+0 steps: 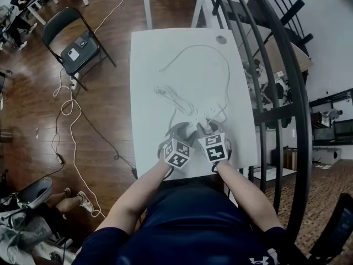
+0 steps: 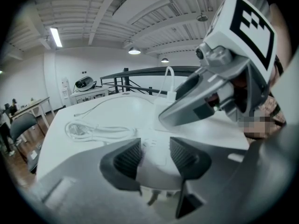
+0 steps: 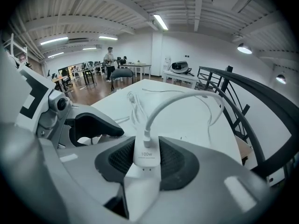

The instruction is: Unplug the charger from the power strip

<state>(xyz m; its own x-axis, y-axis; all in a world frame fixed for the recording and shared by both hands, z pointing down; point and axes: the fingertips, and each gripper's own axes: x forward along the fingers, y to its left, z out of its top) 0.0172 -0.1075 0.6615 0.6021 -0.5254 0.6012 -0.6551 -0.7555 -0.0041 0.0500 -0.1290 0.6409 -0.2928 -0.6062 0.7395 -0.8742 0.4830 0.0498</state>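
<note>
Jaws of the left gripper (image 2: 155, 148) stand fairly wide and are clamped on the near end of the long white plastic power strip (image 2: 156, 164), one ribbed black pad on each long side. The right gripper (image 3: 147, 148) has its jaws drawn in on the small white block-shaped charger (image 3: 146, 158), which bears grey "100w" print; both dark pads press on its sides. The charger stands upright with its base against the strip's top face, just beyond the left gripper's hold. Whether its prongs sit fully in the socket cannot be made out.

A thick white cable (image 3: 187, 97) leaves the charger's top, arches up and runs in a wide loop toward the far edge of the white rectangular table (image 1: 149, 59). Both grippers and the strip are close to the table's near edge, nearer its right edge than its left. A loosely coiled thin white cord (image 1: 174, 99) lies near the table's middle, apart from the strip. Left of the table, a black folding chair (image 1: 74, 43) stands on the brown wooden floor (image 1: 110, 120); a black metal railing (image 1: 276, 65) curves along the table's right edge.
</note>
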